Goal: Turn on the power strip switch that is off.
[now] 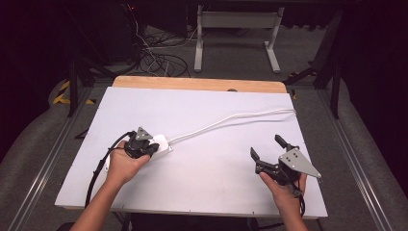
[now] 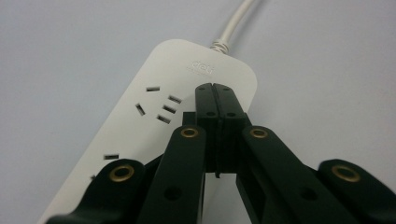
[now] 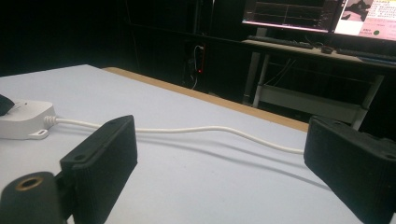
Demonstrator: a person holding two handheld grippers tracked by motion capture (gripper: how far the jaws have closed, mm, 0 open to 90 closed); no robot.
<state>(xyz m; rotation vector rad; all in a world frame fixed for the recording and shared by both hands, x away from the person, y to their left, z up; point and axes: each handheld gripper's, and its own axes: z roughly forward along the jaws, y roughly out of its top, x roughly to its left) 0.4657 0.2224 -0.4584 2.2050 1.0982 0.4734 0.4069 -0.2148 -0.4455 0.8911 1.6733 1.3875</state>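
A white power strip [image 1: 162, 144] lies on the left part of the white board [image 1: 207, 183]. Its white cable [image 1: 231, 119] runs right and away to the board's far right edge. My left gripper [image 1: 149, 147] sits over the strip. In the left gripper view its jaws are shut together with nothing between them, and the gripper [image 2: 215, 88] rests its tips on the strip's top face [image 2: 140, 126], near the end where the cable [image 2: 233, 23] leaves. My right gripper [image 1: 267, 147] hovers at the near right, wide open and empty [image 3: 229, 163], facing the cable [image 3: 210, 129] and the strip [image 3: 23, 120].
The board lies on a wooden table whose far edge [image 1: 192, 83] shows. Beyond it stand a white desk frame [image 1: 235, 21] and loose cables on the floor [image 1: 159, 55]. Monitors [image 3: 289, 14] glow on a desk behind the table. Bare board lies between the grippers.
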